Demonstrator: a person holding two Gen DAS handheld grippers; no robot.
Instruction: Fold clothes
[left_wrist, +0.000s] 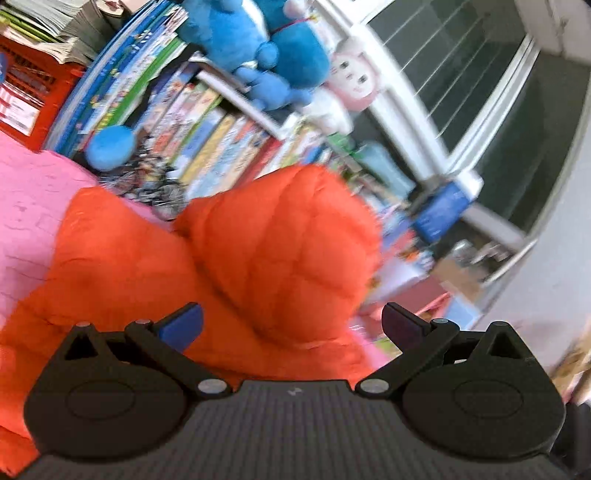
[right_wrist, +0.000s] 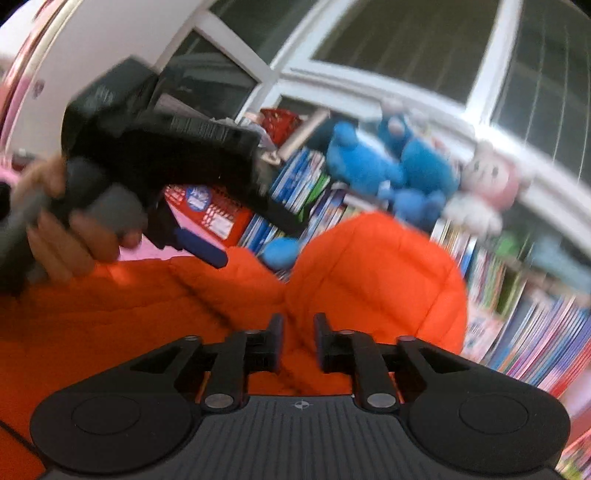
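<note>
Left tongs (left_wrist: 291, 325) spread, empty | right tongs (right_wrist: 298, 341) slightly parted over orange puffer jacket (right_wrist: 369, 280) | risk: puffy fold at 12 o'clock springs open.

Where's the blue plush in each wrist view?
Left wrist: blue plush at top centre, on the bookshelf above the orange jacket.
Right wrist: blue plush at centre right, above the jacket.
Shared landmark: the pink-and-white plush sits just right of it in both.
</note>
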